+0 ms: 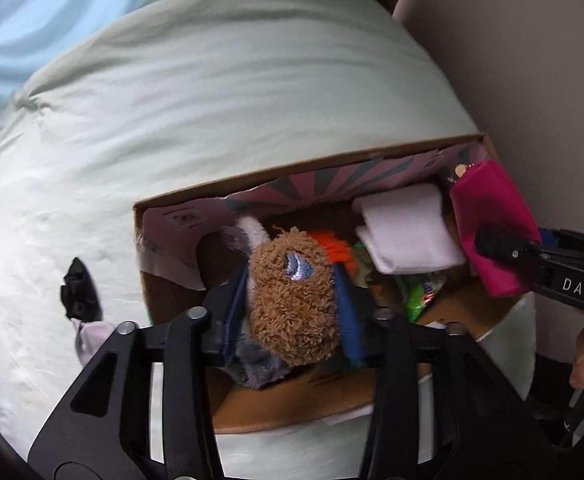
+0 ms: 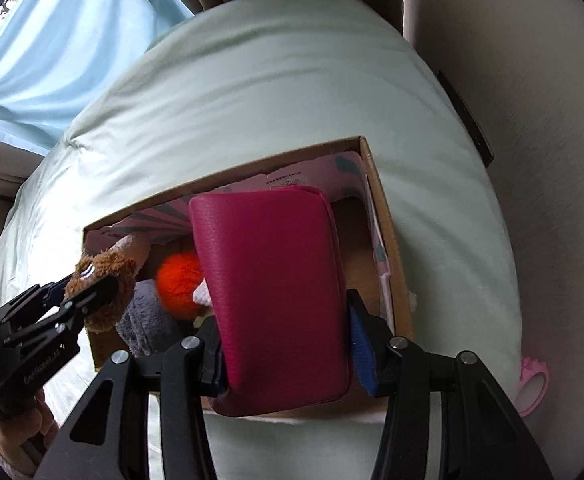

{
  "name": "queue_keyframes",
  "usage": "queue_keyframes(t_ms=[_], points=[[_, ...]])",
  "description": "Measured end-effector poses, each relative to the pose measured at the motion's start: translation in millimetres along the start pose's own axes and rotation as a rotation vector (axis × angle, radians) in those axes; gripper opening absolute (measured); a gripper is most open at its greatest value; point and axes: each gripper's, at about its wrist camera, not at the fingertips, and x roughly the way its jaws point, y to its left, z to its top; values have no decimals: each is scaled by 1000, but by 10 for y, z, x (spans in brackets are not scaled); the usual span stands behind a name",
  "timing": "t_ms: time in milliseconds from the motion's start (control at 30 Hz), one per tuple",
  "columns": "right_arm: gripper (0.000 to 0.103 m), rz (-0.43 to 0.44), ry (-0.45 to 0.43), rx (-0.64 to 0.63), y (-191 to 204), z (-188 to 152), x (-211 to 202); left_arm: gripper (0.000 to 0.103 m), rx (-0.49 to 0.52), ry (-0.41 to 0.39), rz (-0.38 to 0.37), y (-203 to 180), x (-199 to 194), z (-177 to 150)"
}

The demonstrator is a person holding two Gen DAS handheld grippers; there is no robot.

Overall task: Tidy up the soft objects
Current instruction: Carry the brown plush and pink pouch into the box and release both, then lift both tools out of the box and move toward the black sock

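So the brown plush toy (image 1: 296,292) with the stitched blue eye is clamped between the jaws of the left gripper (image 1: 292,312), hanging over the left part of the open cardboard box (image 1: 195,196). Over on the right side of the same box, the right gripper (image 2: 283,344) has its jaws squeezed on a magenta pouch (image 2: 267,292), held upright above the box. Down inside the box sit a folded white cloth (image 1: 408,228), an orange pom-pom (image 2: 179,280), something grey and fuzzy (image 2: 143,320) and a green crinkly wrapper (image 1: 420,296). That box sits on a bed with a pale green duvet (image 1: 231,92). Just left of the box on the duvet lies a small black thing (image 1: 79,292) touching a bit of pale lilac fabric (image 1: 89,334). Light blue curtains (image 2: 63,40) hang behind the bed.
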Motion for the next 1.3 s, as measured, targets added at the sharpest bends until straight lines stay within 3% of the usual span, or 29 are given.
queue_keyframes(t_ms=[33,67,100,167,200,667,933,1300], points=[[50,-4,9,1,-10,27,41,74,4,7,2,-5,5,-5],[58,-4,15,2,-10,35,66,90,6,9,-4,-4,-3,-14],[77,1,12,4,6,38,70,103,6,9,-8,3,-22,-24],[102,13,3,1,10,46,59,103,1,8,-5,22,-66,-68],[102,17,0,0,14,47,47,103,-5,13,-4,40,-91,-108],[102,44,-73,-27,131,-143,-359,103,-25,-44,-15,4,-673,-368],[103,-6,-112,-78,283,-333,-802,103,-31,-105,-16,39,-1253,-602],[103,1,-207,-150,1038,-780,-1598,103,-126,-258,22,619,-2269,-1208]])
